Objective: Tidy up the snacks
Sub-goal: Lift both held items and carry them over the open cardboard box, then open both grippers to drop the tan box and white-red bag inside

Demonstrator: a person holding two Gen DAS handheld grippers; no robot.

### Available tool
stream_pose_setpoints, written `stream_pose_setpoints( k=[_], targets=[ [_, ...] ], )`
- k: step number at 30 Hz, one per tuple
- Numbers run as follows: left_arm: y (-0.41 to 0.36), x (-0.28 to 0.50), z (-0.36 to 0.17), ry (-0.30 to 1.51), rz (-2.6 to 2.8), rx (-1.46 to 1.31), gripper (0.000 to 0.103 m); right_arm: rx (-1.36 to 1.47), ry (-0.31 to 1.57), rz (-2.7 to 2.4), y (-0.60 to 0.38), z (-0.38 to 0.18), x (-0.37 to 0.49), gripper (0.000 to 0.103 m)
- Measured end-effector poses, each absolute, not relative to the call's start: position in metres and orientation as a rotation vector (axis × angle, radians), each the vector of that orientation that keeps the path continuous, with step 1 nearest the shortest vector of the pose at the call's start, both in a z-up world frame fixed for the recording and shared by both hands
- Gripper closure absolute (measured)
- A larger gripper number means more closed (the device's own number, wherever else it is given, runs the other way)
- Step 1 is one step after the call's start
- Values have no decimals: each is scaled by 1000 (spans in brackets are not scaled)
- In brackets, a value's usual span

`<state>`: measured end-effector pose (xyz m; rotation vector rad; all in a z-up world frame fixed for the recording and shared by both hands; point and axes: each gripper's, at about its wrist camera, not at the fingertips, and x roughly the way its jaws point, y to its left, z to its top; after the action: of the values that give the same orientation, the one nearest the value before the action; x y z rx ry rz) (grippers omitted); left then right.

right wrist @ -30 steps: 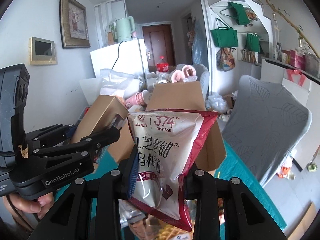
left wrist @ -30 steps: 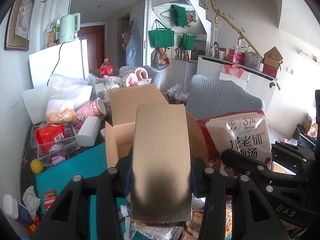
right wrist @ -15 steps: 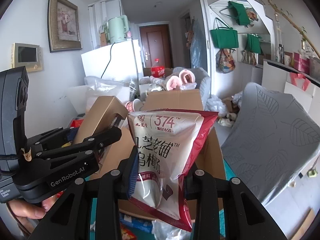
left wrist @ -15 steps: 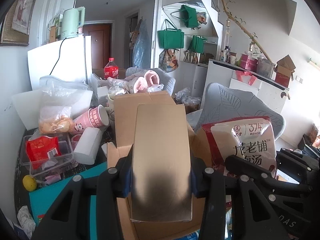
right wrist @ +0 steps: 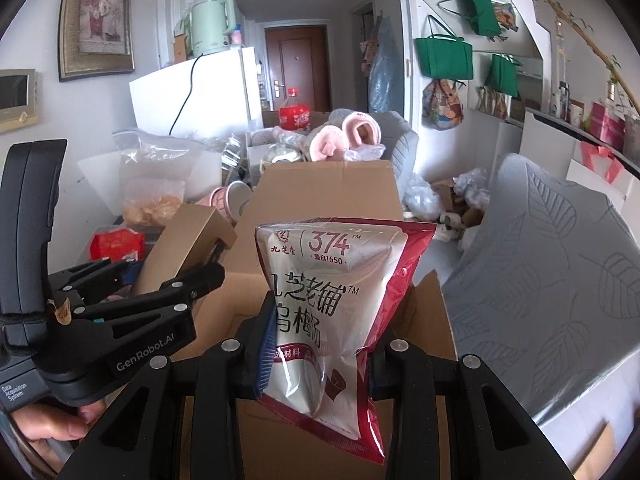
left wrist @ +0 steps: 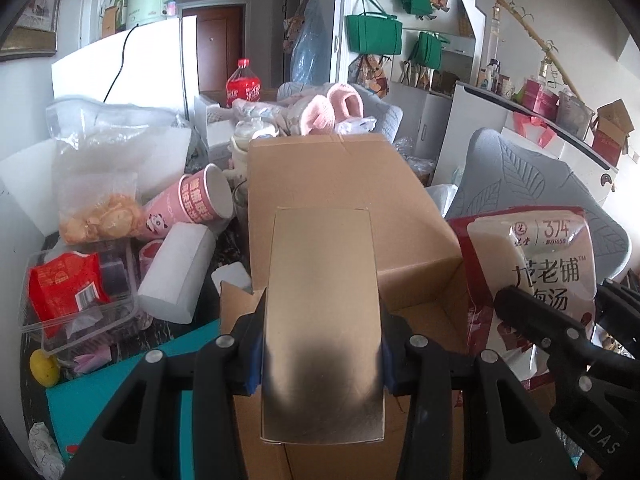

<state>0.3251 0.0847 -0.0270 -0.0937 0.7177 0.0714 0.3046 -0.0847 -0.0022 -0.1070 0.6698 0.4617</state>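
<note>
Both tongs loaded, both over the open cardboard carton (left wrist: 344, 208), nothing let go yet. Left tongs (left wrist: 322, 344) clamped on a plain gold-brown snack box (left wrist: 322, 320), pads pressing its two long sides, box sticking forward over the carton mouth. Right tongs (right wrist: 318, 354) pinched narrow on a red-and-white pouch (right wrist: 332, 292) with Chinese print and "374", gripped low, top standing up above the carton. In the right view the left tongs and its box sit just beside, to the left; a hand (right wrist: 52, 428) shows on that handle.

Progress, my read: mid-task, at the drop-in step. Two snacks are in the air at the carton, not in it. Carton inside mostly hidden behind the held items; the bit seen looks bare, so cannot tell how much is already packed. Left to do: lower and release both, then fetch the rest off the tabletop (left wrist: 120, 384).

Counts:
- tongs: 2, both holding
- carton: 1, flaps open
- held snacks: 2 (1 box, 1 pouch)
- clear bag of yellowish snacks (left wrist: 96, 216): 1
- clear plastic tub (left wrist: 76, 300) with a red packet (left wrist: 64, 284) in it: 1 each
- pink paper cup (left wrist: 192, 204) on its side: 1
- white block (left wrist: 176, 276): 1
- small yellow round thing (left wrist: 44, 368): 1
- red-label soda bottle (left wrist: 243, 86): 1, far back
</note>
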Motion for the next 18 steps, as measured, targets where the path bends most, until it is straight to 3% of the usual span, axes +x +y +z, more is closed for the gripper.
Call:
stream_pose_setpoints(
  k=[18],
  targets=[
    [70,355,-80,927,155,48,59,-208,850,371,-74,-56,336,67]
  ],
)
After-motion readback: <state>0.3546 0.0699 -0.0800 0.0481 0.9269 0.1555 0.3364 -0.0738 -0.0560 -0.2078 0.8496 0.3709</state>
